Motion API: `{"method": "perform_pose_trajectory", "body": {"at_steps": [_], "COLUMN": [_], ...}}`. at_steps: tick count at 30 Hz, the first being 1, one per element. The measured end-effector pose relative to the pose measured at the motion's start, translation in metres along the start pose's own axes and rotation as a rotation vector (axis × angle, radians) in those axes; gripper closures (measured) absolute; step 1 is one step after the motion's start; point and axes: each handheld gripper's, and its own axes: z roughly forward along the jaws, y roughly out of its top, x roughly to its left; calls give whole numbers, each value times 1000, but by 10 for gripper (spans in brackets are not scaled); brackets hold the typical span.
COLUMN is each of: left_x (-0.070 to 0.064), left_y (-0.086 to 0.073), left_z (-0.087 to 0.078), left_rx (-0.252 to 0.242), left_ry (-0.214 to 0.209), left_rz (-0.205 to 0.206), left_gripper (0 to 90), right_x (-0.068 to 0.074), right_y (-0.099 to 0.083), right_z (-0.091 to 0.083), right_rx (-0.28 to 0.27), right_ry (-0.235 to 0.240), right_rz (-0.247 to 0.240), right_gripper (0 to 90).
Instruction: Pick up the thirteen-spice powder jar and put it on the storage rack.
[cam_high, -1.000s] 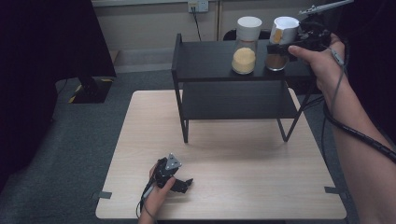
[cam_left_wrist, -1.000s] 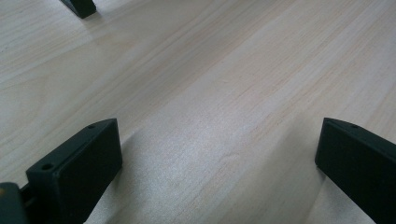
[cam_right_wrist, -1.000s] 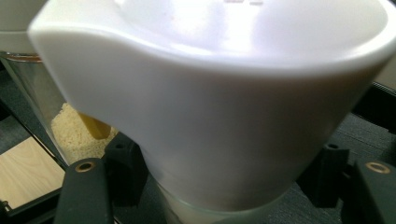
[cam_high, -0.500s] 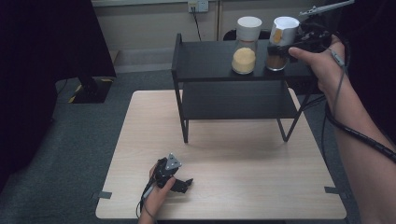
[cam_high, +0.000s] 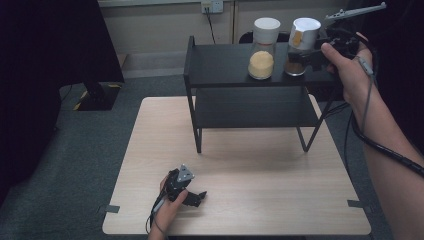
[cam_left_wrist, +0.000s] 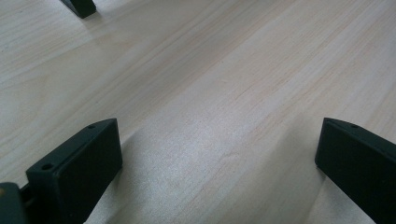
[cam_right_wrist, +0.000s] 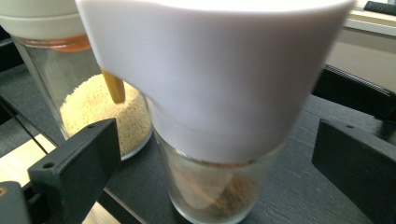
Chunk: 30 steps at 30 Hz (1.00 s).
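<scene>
Up on the top shelf of the black rack (cam_high: 220, 65), the right gripper (cam_high: 311, 54) is at the jar with brown powder (cam_high: 298, 47), a glass jar with a tall white lid that stands at the right end of the shelf, just beside the jar of yellow grains (cam_high: 262, 52). In the right gripper view the brown-powder jar (cam_right_wrist: 219, 140) sits squarely between the two black jaws, which stand wide apart, one on either side, with clear space to the glass on both sides, so nothing is gripped. The lid looks tipped a little toward the camera, and the brown powder lies low in the bottom of the glass. The yellow-grain jar (cam_right_wrist: 100, 109) shows behind and to the left, with an orange band under its own white lid. The person's right hand (cam_high: 347, 67) wraps the gripper's handle, the cable trailing down along the forearm. Down on the light wooden table (cam_high: 260, 200), near its front edge, the left gripper (cam_high: 195, 199) rests low in the left hand (cam_high: 167, 207); the left gripper view shows its jaws spread wide over bare wood grain (cam_left_wrist: 210, 93), holding nothing, with a foot of the rack (cam_left_wrist: 80, 6) at the top edge.
</scene>
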Motion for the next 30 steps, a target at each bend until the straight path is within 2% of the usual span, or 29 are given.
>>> {"method": "perform_pose_trajectory", "body": {"at_steps": [8, 17, 20, 30], "left_x": [0, 0, 0, 0], "left_y": [0, 0, 0, 0], "left_z": [0, 0, 0, 0], "left_rx": [0, 0, -2, -2], "left_ry": [0, 0, 1, 0], "left_rz": [0, 0, -1, -1], "left_gripper": [2, 2, 2, 1], "right_x": [-4, -7, -8, -7], "right_y": [-9, -21, -26, -40], "right_z": [-10, -21, -24, -20], "right_rx": [-7, 0, -7, 9], "right_ry": [5, 6, 25, 53], "right_rz": [8, -12, -11, -26], "right_gripper": [3, 6, 5, 6]}}
